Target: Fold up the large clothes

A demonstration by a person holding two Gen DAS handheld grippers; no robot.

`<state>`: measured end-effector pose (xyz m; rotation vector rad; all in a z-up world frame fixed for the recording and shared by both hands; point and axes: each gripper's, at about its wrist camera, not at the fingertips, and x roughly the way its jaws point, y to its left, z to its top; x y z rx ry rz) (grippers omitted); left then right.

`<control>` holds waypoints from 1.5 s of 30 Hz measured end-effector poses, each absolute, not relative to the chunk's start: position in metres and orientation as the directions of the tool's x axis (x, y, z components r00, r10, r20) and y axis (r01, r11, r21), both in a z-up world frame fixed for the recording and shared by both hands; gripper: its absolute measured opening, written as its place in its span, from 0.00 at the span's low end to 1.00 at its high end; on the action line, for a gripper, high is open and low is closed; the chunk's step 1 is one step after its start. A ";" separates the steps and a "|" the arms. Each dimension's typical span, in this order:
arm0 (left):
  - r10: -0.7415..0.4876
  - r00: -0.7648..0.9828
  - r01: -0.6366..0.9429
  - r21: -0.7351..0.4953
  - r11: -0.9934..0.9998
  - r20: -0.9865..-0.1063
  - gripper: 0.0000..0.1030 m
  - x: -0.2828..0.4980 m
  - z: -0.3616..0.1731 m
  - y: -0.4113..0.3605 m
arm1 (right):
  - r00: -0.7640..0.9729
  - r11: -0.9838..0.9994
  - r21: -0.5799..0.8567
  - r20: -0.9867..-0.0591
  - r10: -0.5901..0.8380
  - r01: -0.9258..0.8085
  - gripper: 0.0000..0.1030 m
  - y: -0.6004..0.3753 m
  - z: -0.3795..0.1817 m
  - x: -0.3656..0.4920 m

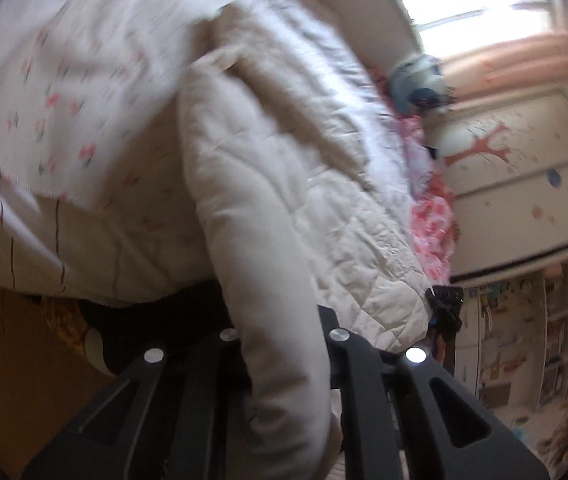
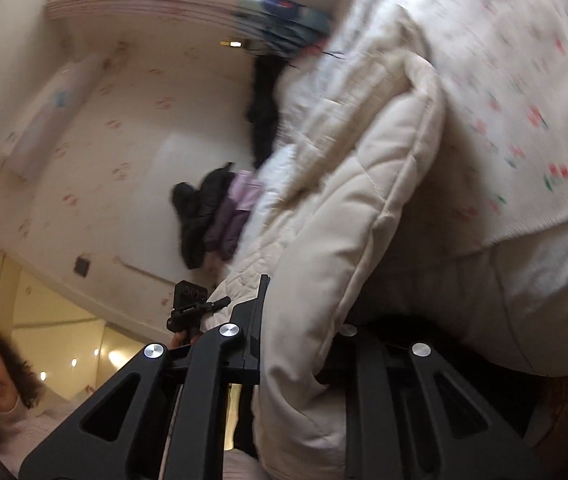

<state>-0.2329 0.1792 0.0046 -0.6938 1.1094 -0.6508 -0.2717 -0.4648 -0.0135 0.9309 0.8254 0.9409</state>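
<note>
My left gripper [image 1: 284, 360] was clamped on a cream sleeve or fold of the quilted jacket [image 1: 291, 184]; the fabric ran down between my 2 fingers and filled the gap. My right gripper [image 2: 299, 344] was likewise closed on a thick padded edge of the same jacket, the cloth bulging out between its fingers. No earlier moment was there to compare.

From the left wrist, the jacket spread away from my fingers over the bed [image 1: 24, 220], its hem lying along the near edge of the mattress and partly hanging over it. Below that edge was brown floor [image 1: 0, 360] with a yellow patterned thing I could not name. My other gripper's black tip [image 1: 445, 308] showed just beside the jacket's far hem corner.

The floral sheet [image 1: 44, 92] lay bare toward the far side of the bed, giving open room there. Along the opposite edge, red-and-white patterned cloth [image 1: 431, 224] sat touching the jacket, and a blue-grey bundle [image 1: 415, 80] lay beyond it.

From the right wrist, dark and purple padded garments [image 2: 212, 216] lay piled at the bed's far edge, near the jacket, with a black item [image 2: 262, 112] beyond them. A person in a pale top [image 2: 24, 420] stood close at the lower corner of that view. Farther off were the patterned wall [image 2: 124, 140], the window [image 1: 483, 0] and shelves [image 1: 543, 340].
</note>
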 end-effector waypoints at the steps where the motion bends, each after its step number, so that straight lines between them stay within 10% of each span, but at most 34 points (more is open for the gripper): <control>1: -0.769 0.308 0.142 -0.772 0.619 -0.560 0.12 -0.240 0.012 0.184 | 0.361 0.286 0.909 -0.168 0.917 -0.303 0.15 -0.468 -0.009 -0.277; 6: -0.783 0.185 0.231 -0.748 0.622 -0.594 0.17 -0.271 0.000 0.190 | 0.273 0.308 0.928 -0.246 0.930 -0.212 0.23 -0.490 -0.042 -0.297; 16: -0.856 0.142 0.030 -0.862 0.506 -0.497 0.92 -0.266 -0.096 0.218 | 0.246 0.110 0.992 -0.091 0.965 -0.066 0.70 -0.507 -0.121 -0.302; 21: -0.868 0.122 0.039 -0.871 0.489 -0.482 0.92 -0.261 -0.101 0.204 | 0.212 0.135 0.985 -0.110 0.971 -0.110 0.73 -0.485 -0.115 -0.290; 23: -0.843 0.134 0.060 -0.844 0.532 -0.522 0.87 -0.262 -0.096 0.195 | 0.224 0.153 0.977 -0.117 0.967 -0.147 0.39 -0.478 -0.109 -0.290; 25: -0.826 0.140 0.077 -0.826 0.558 -0.545 0.64 -0.267 -0.091 0.193 | 0.252 0.167 0.972 -0.123 0.960 -0.164 0.22 -0.477 -0.104 -0.292; 31: -0.821 0.233 0.168 -0.809 0.563 -0.522 0.15 -0.283 -0.044 0.194 | 0.258 0.180 0.944 -0.108 0.960 -0.275 0.16 -0.464 -0.064 -0.303; 36: -0.854 0.233 0.293 -0.804 0.518 -0.465 0.14 -0.300 -0.009 0.197 | 0.182 0.139 0.941 -0.084 0.980 -0.310 0.19 -0.462 -0.050 -0.308; 38: -0.858 0.190 0.289 -0.808 0.514 -0.478 0.15 -0.301 -0.019 0.199 | 0.163 0.200 0.944 -0.160 0.974 -0.263 0.38 -0.465 -0.066 -0.310; 43: -0.840 0.128 0.147 -0.827 0.542 -0.528 0.63 -0.293 -0.070 0.205 | 0.163 0.215 0.966 -0.192 0.968 -0.143 0.54 -0.475 -0.110 -0.320; 45: -0.851 0.136 0.119 -0.844 0.523 -0.507 0.65 -0.292 -0.075 0.205 | 0.174 0.183 0.971 -0.156 0.972 -0.151 0.54 -0.476 -0.113 -0.325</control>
